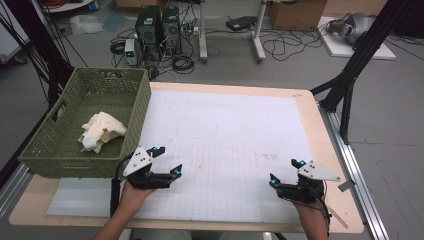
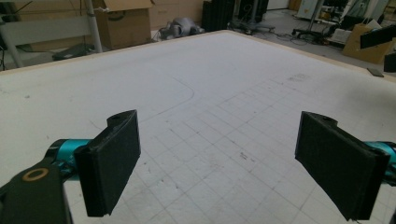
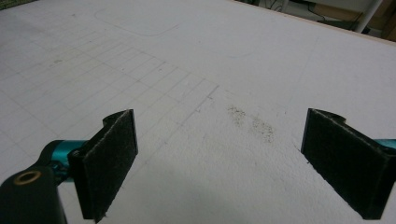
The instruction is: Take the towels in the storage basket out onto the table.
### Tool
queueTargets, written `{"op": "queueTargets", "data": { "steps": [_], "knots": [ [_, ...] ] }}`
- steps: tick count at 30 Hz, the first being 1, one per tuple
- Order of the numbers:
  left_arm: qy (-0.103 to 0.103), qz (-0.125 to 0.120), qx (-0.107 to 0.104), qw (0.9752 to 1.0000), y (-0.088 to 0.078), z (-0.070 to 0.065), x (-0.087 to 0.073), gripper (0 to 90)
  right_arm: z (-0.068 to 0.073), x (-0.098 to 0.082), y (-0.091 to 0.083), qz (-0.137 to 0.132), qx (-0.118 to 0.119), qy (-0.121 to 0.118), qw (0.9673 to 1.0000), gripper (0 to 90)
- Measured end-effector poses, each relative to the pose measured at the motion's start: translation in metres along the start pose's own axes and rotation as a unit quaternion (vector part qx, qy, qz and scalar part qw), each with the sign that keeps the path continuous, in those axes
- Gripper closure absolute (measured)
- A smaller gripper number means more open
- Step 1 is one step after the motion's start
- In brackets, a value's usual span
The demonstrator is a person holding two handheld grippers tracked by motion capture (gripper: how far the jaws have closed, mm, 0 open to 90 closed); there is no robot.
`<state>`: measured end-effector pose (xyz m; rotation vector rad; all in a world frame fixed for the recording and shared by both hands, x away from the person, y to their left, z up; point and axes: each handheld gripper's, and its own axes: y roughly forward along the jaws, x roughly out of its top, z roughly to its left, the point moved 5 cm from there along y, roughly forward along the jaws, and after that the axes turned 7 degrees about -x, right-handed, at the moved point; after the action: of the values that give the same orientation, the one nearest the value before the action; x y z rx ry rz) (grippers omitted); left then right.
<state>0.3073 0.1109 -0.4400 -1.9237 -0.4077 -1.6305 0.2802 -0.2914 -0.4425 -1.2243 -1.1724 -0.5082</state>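
— Nearest the lens? Left gripper [image 1: 167, 161] at lower left, right gripper [image 1: 286, 172] at lower right, both over the white gridded mat [image 1: 225, 150].
— Claws? Spread wide, both released, grasping nothing.
— Cloth? Cream cloth [image 1: 101, 130], crumpled inside the green woven basket [image 1: 132, 107], left of frame, just beside the left gripper.

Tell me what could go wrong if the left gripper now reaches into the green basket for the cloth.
1. The left gripper sits just outside the woven green basket; its jaws could catch the near wall.
2. The crumpled cream cloth lies loosely bunched, so open jaws may pinch just one fold and drag it.
3. The trailing cable might snag the rim.
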Motion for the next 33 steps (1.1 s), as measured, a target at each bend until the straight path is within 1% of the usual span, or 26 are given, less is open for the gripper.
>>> {"op": "queueTargets", "data": {
  "steps": [2, 6, 11, 13, 15, 17, 19, 21, 25, 26, 30, 33],
  "knots": [
    [0.001, 0.002, -0.002, 1.0, 0.001, -0.001, 0.0, 14.5, -0.001, 0.0, 0.0, -0.001, -0.001, -0.002, 1.0, 10.0],
    [-0.003, 0.003, -0.003, 1.0, 0.002, -0.001, -0.001, 14.5, -0.002, -0.001, 0.0, -0.003, 0.001, 0.003, 1.0, 10.1],
    [-0.002, 0.007, -0.004, 1.0, 0.003, -0.001, -0.002, 14.5, -0.003, -0.001, 0.0, -0.004, 0.003, 0.008, 1.0, 10.0],
    [0.0, 0.009, -0.004, 1.0, 0.004, -0.001, -0.002, 14.6, -0.003, -0.002, 0.001, -0.001, 0.004, 0.006, 1.0, 10.0],
    [0.002, 0.011, 0.0, 0.9999, 0.002, -0.001, -0.002, 14.8, -0.003, -0.002, 0.002, 0.0, 0.003, 0.006, 1.0, 10.1],
    [0.002, 0.009, -0.001, 1.0, 0.0, -0.002, -0.001, 16.8, -0.001, -0.002, 0.001, 0.0, 0.006, 0.003, 1.0, 10.0],
    [0.004, 0.008, 0.002, 1.0, -0.002, -0.003, 0.0, 16.7, 0.001, -0.001, 0.0, -0.001, 0.006, 0.004, 1.0, 10.1],
    [0.002, 0.007, 0.004, 1.0, -0.003, -0.003, 0.001, 16.7, 0.002, -0.001, 0.0, -0.001, 0.007, 0.005, 1.0, 10.0],
    [-0.003, 0.007, -0.004, 1.0, -0.007, -0.006, 0.003, 17.3, 0.003, -0.001, 0.001, -0.002, 0.008, 0.002, 1.0, 10.0],
    [-0.005, 0.007, -0.006, 0.9999, -0.008, -0.006, 0.004, 17.0, 0.004, -0.001, 0.0, 0.0, 0.009, 0.006, 0.9999, 10.0],
    [-0.009, -0.002, -0.01, 0.9999, -0.009, -0.008, 0.009, 16.7, 0.004, 0.0, 0.0, -0.001, 0.008, 0.004, 1.0, 10.1],
    [-0.007, -0.007, -0.017, 0.9998, -0.01, -0.011, 0.016, 16.7, 0.003, 0.0, 0.0, -0.002, 0.006, 0.005, 1.0, 10.1]
  ]
}}
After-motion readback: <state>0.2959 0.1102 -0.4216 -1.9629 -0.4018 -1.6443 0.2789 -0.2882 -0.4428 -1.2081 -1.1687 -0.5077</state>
